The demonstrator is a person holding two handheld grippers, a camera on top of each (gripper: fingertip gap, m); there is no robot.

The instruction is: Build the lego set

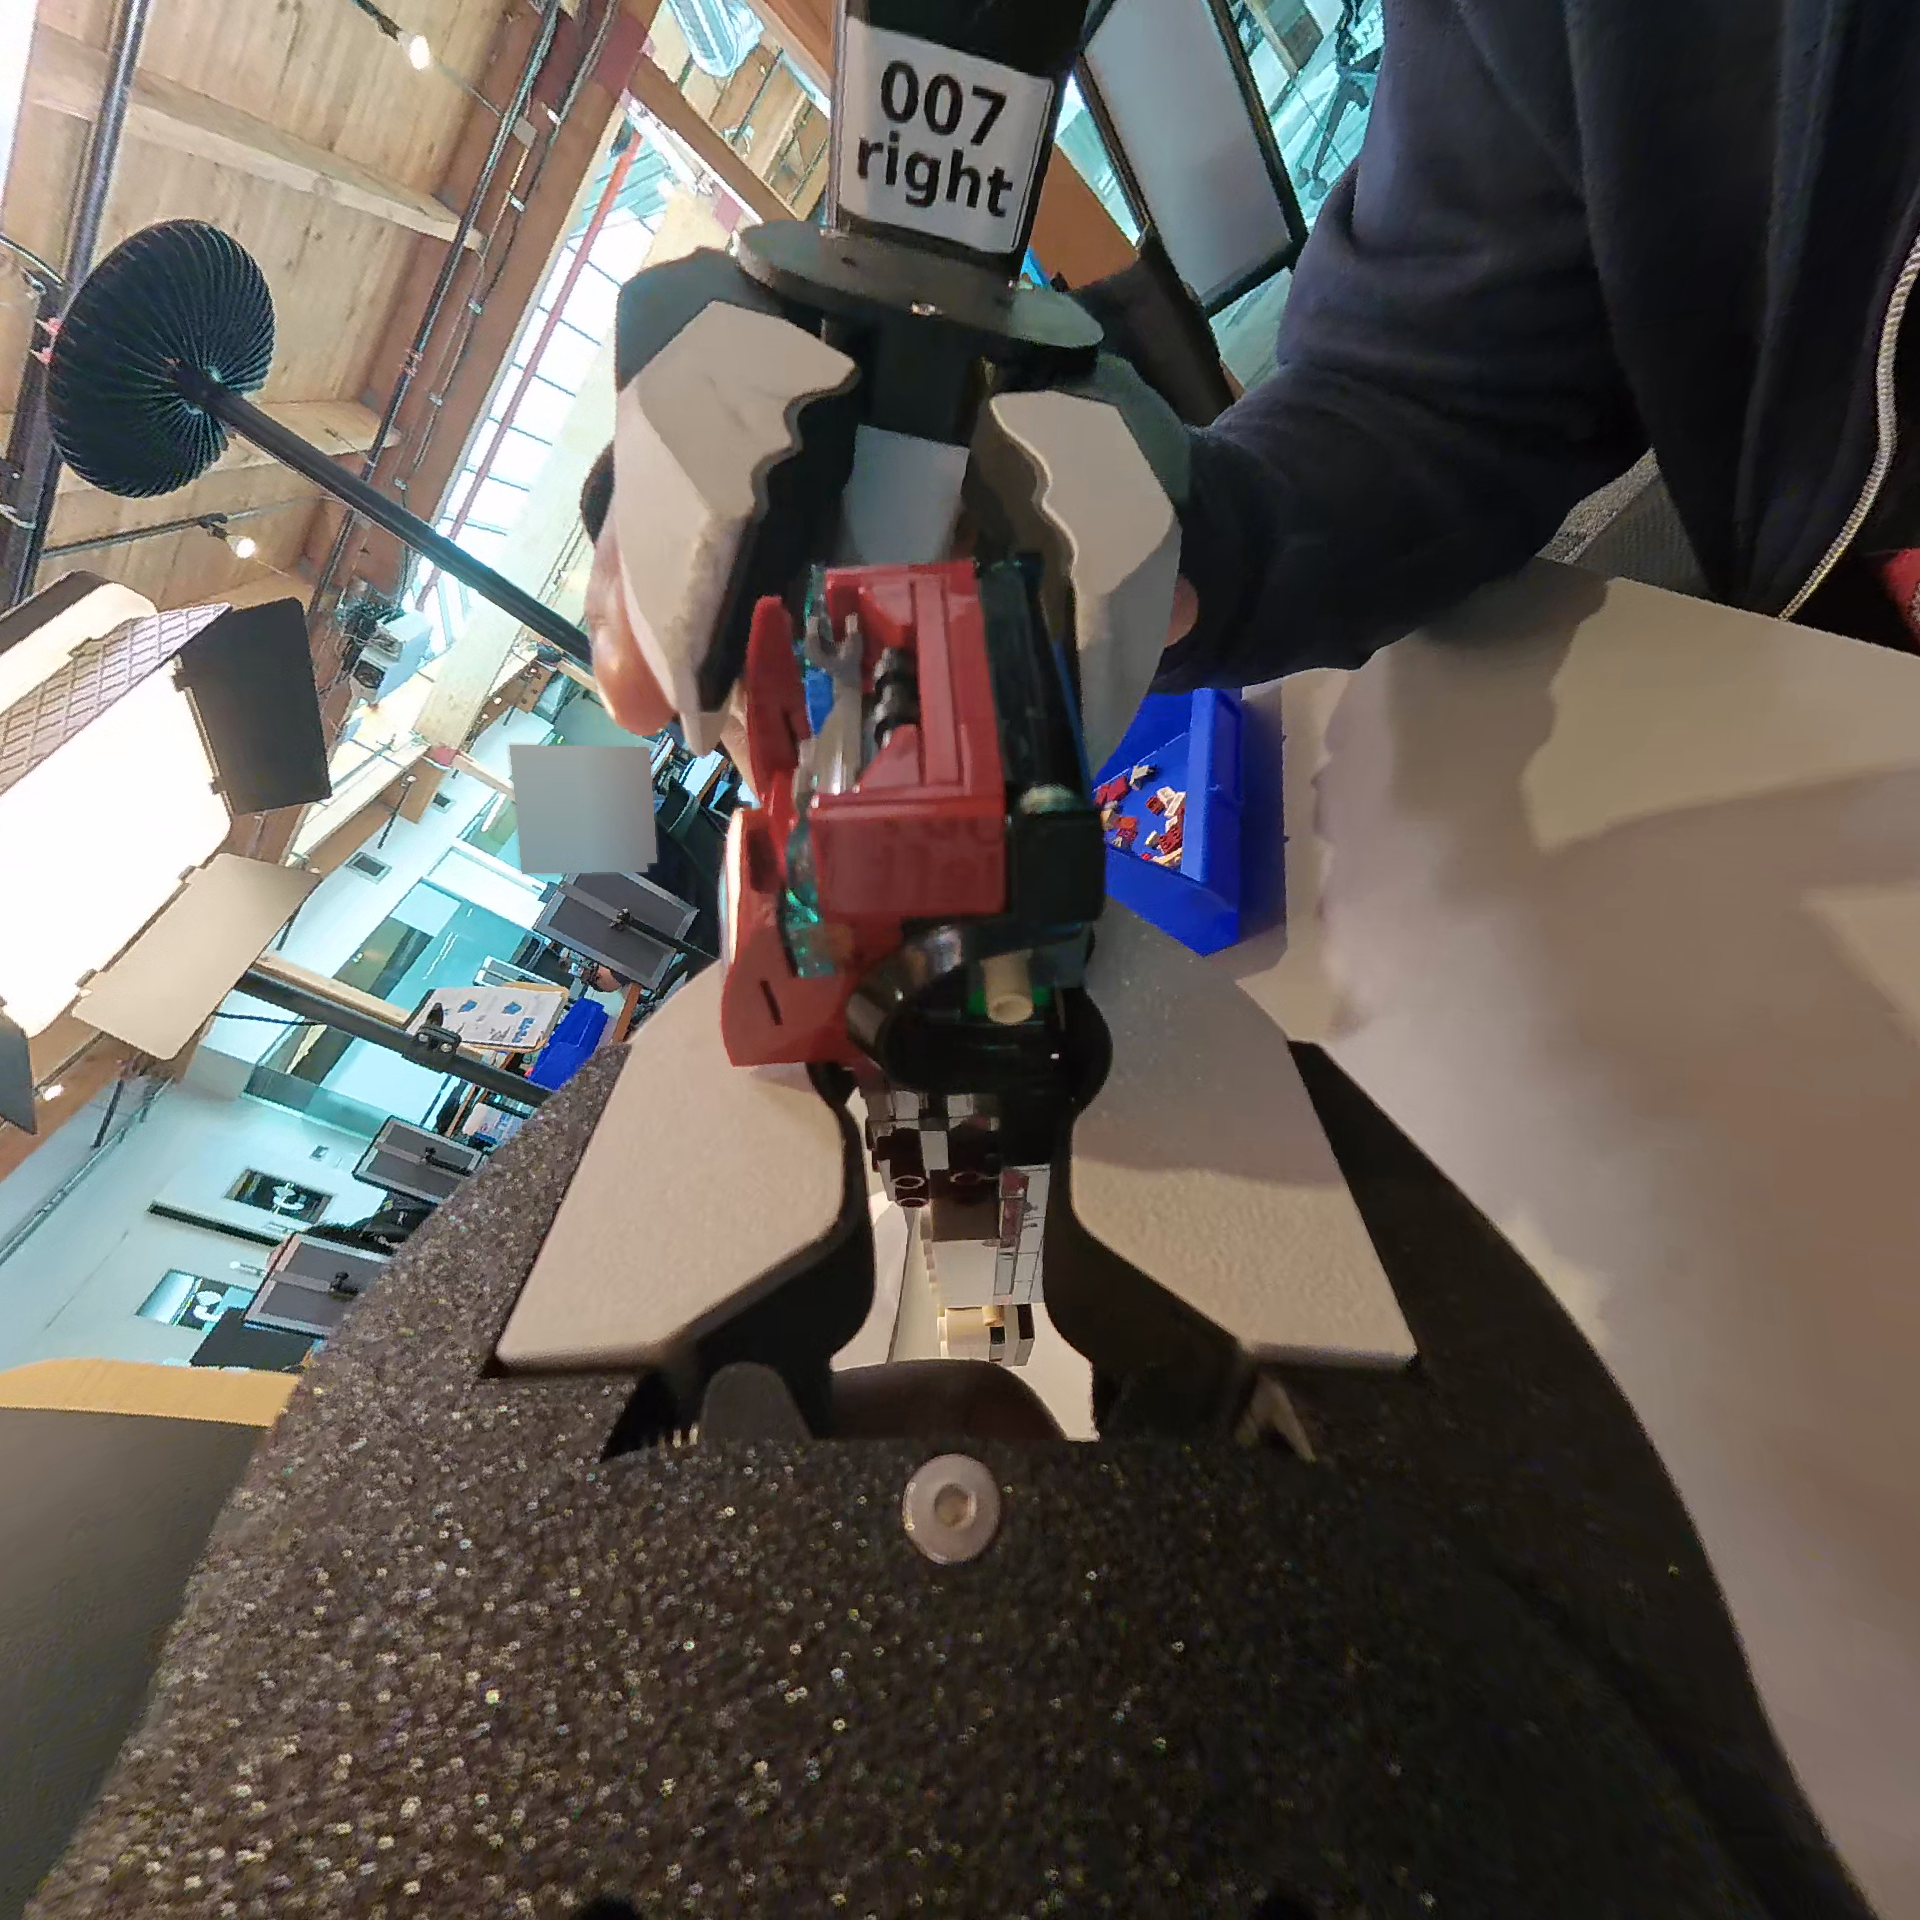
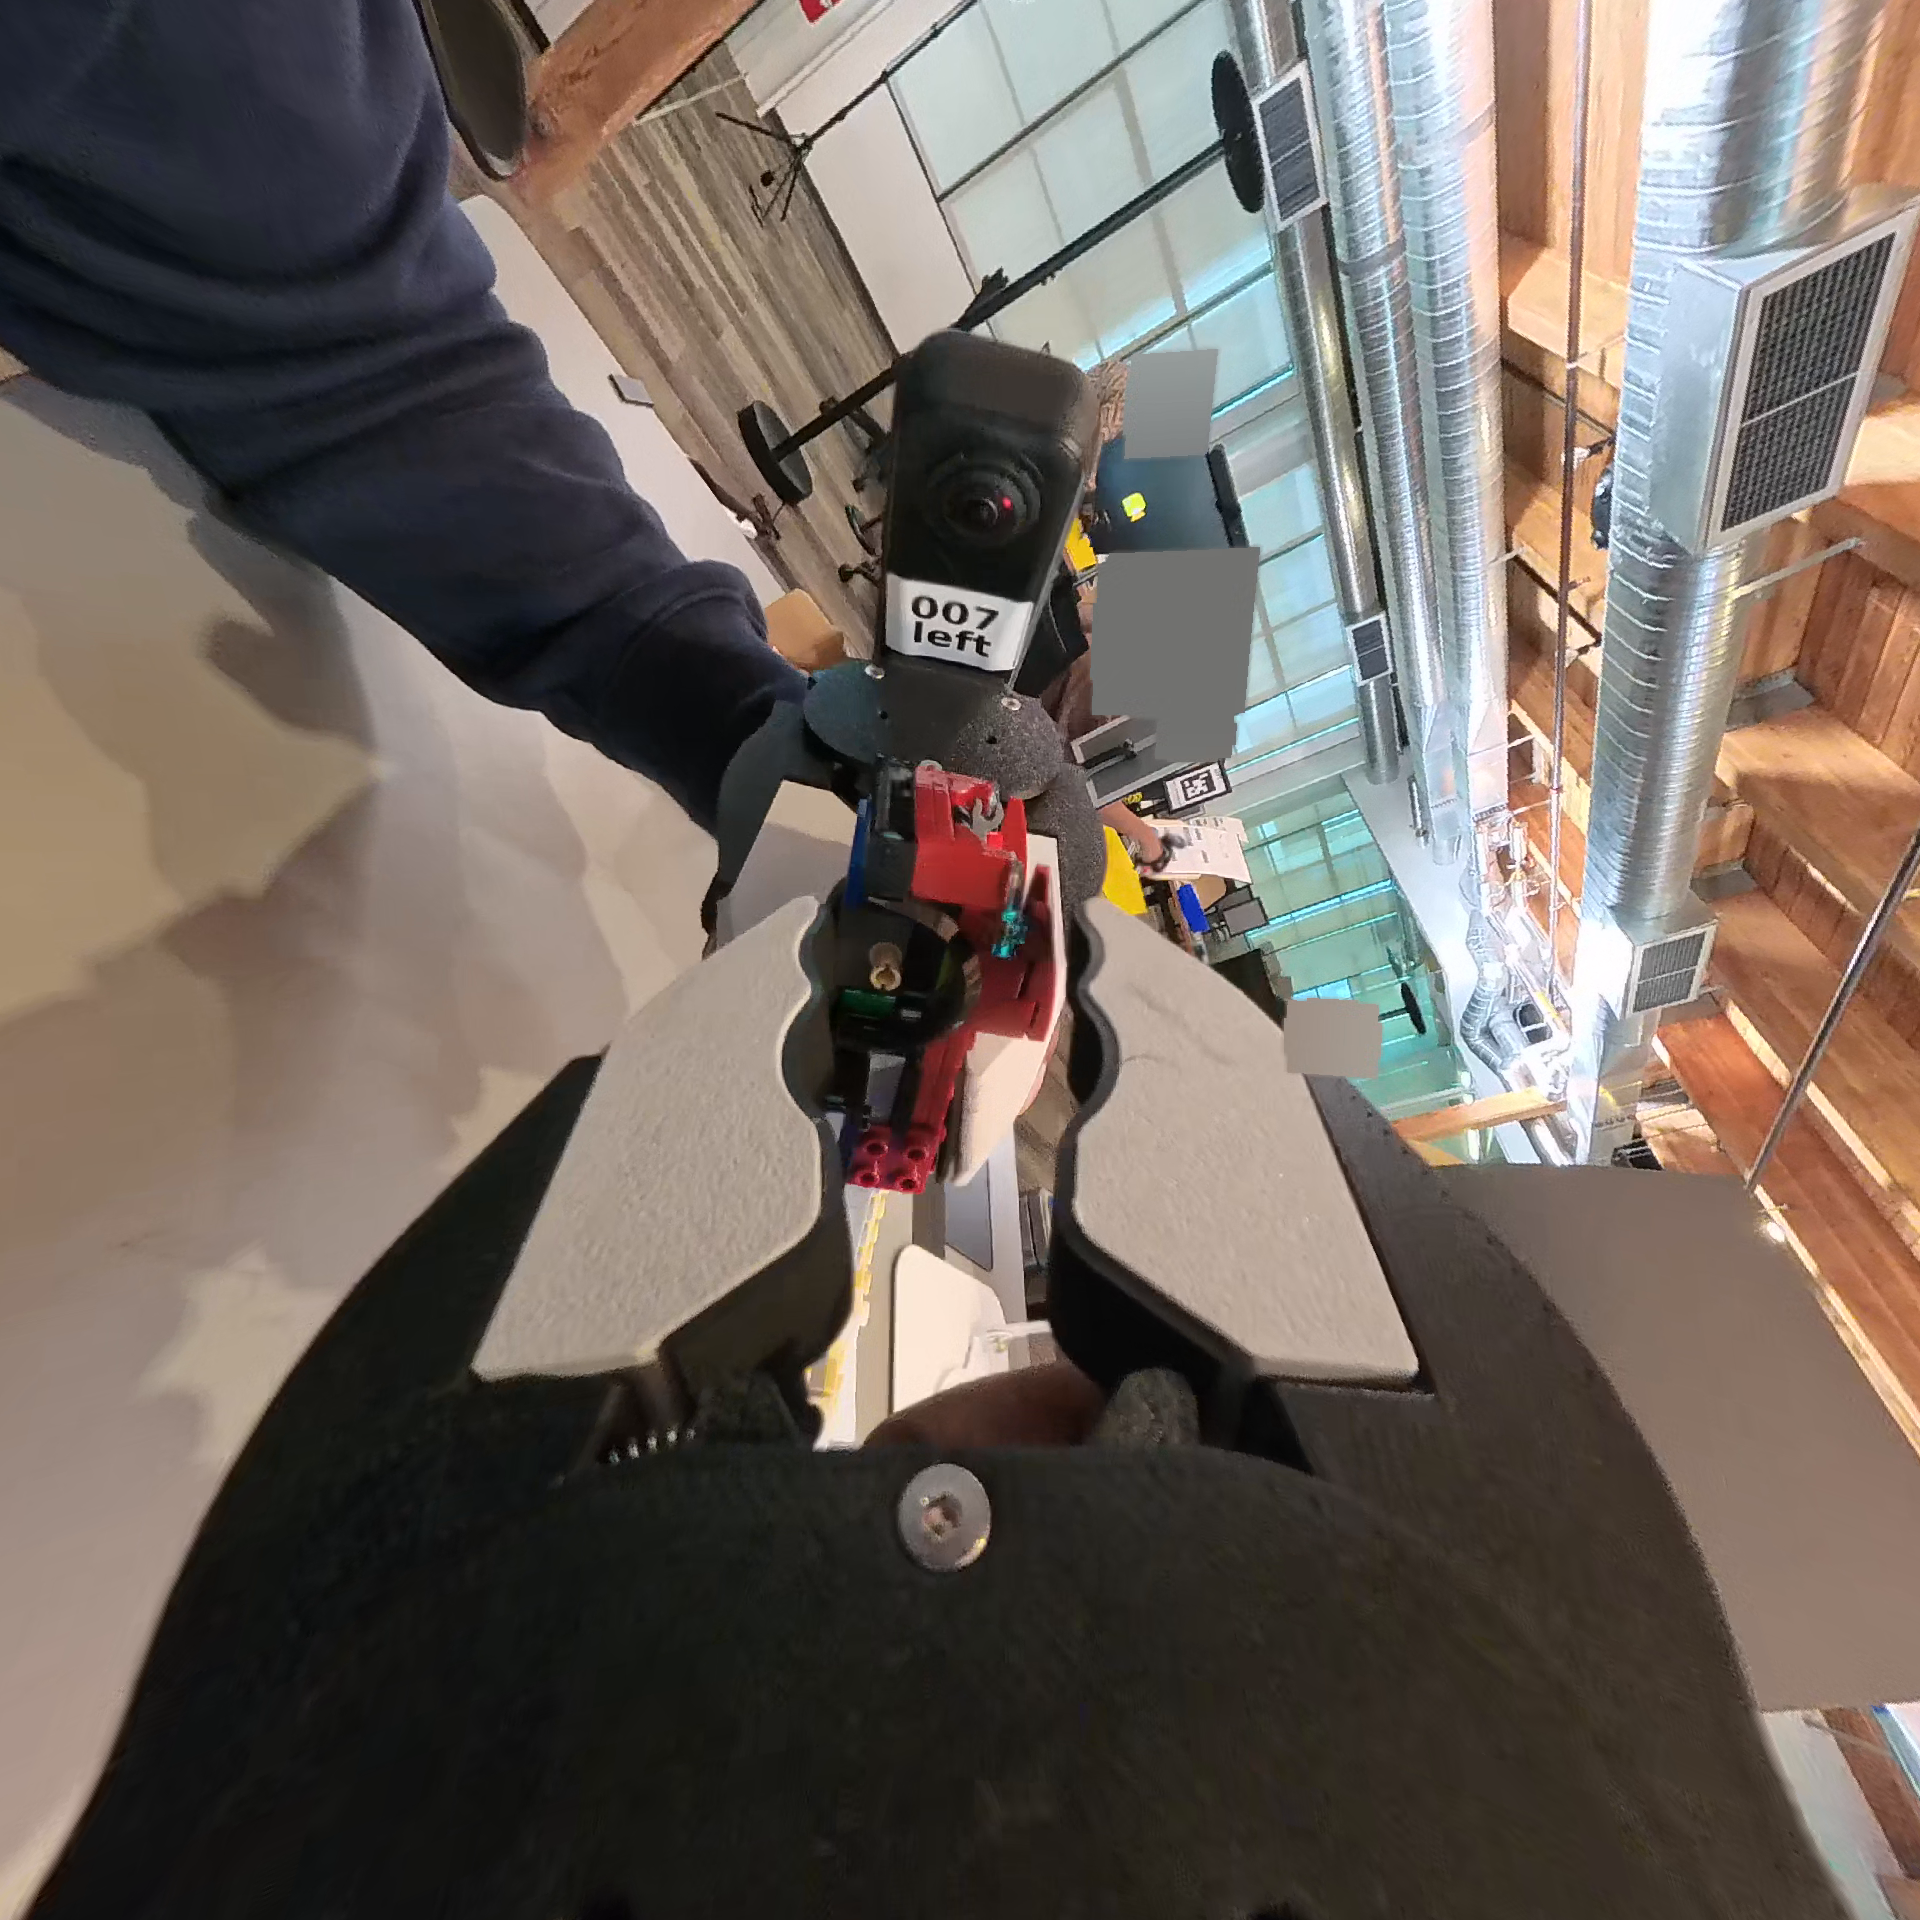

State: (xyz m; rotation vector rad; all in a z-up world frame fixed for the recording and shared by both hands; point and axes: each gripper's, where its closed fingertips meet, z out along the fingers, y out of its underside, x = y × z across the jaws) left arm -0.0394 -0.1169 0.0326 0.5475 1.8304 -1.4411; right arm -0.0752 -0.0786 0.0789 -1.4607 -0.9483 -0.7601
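The left gripper is clamping its grey fingers on the near, black-wheeled end of a red and black toy-brick vehicle, which is hanging in the air above the white table. The right gripper is closing on the far end of the same vehicle; whether both its pads are pressing I cannot tell. A blue plastic bin of small loose bricks is sitting on the table just beside them.
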